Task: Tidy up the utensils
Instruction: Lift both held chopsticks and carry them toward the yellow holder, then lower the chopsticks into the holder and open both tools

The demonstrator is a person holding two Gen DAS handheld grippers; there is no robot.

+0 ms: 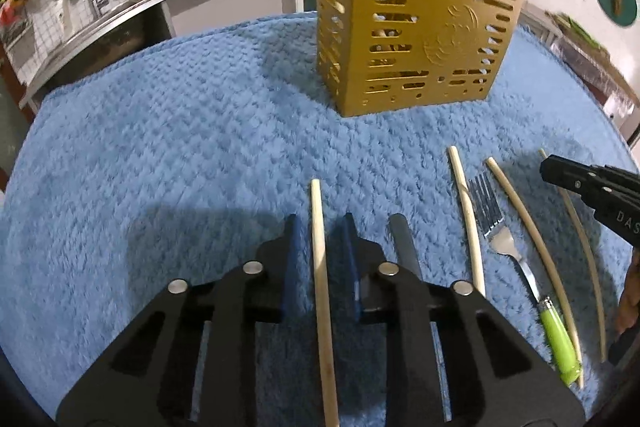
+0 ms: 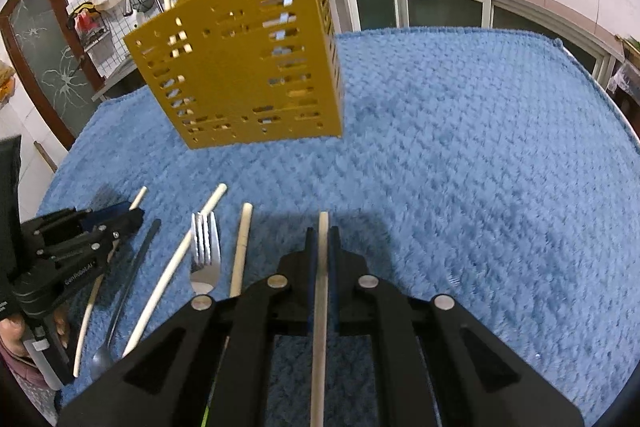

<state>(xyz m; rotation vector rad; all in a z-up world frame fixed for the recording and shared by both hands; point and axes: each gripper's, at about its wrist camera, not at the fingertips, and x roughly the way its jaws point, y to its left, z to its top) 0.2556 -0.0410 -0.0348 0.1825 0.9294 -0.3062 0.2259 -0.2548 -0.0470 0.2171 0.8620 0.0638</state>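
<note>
1. Two grippers are working over the blue towel (image 2: 460, 147); each is straddling its own chopstick, near the person's side of the table.
2. Left gripper (image 1: 320, 227) is standing slightly open, with a pale chopstick (image 1: 318, 247) lying between its blue pads (image 1: 294, 251); a gap is showing on both sides, so nothing is being gripped there.
3. Right gripper (image 2: 323, 231) is sitting nearly closed, its pads pressing on another chopstick (image 2: 322, 307).
4. Both sticks are running lengthwise along the fingers, pointing away toward the far gold utensil holder (image 1: 416, 39); that alignment is what any lift will be turning on.
5. Between the grippers, loose pieces are lying side by side: a fork (image 1: 496, 227) with a green handle, more chopsticks and a dark-handled utensil (image 2: 136, 267).
6. Judging by this, the right hand is looking readier to carry; the holder is standing roughly equally far from both.
</note>
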